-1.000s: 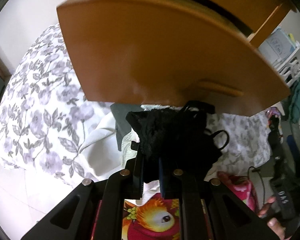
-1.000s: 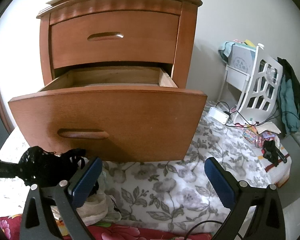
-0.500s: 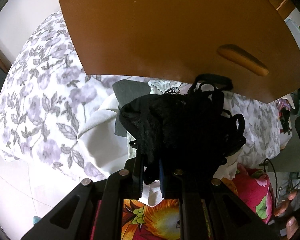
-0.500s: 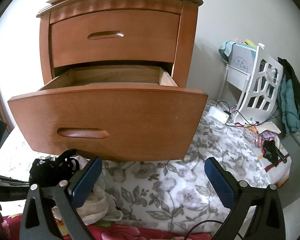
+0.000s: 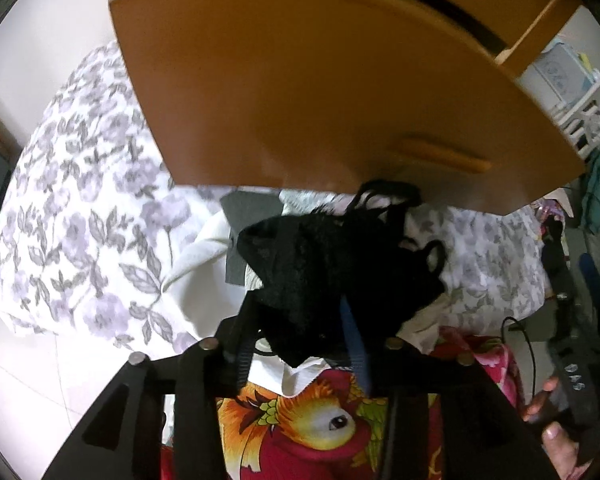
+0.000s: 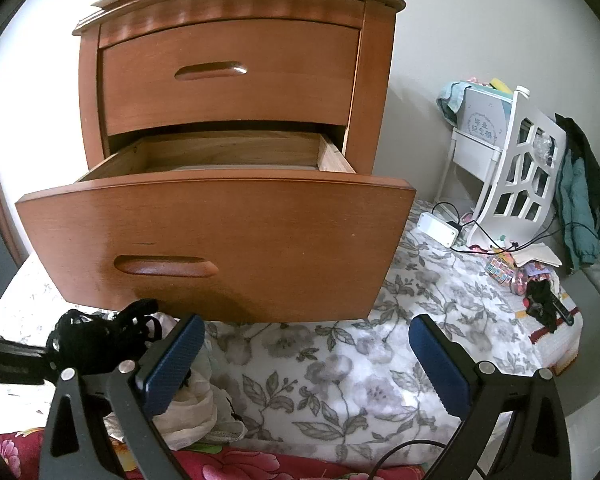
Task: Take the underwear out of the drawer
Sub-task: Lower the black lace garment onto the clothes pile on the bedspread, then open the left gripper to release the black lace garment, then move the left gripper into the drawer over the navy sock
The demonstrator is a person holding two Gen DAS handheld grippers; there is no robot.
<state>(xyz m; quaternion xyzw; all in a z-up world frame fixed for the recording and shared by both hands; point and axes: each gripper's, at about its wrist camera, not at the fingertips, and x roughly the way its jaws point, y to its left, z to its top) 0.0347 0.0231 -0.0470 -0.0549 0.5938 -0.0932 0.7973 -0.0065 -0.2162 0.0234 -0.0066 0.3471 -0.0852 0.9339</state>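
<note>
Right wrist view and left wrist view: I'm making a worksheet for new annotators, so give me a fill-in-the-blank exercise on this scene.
1. Of the nightstand's two drawers, the one pulled out is the ____ one.
2. The underwear between the left gripper's fingers is ____ in colour.
3. The right gripper's jaws stand ____, with nothing between them.
4. The sheet under the open drawer has a ____ print.

Missing words: lower; black; open; floral

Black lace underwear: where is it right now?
The black lace underwear sits between the left gripper's parted fingers, over the pale garments on the floral bedspread, below the open drawer's front.
</note>
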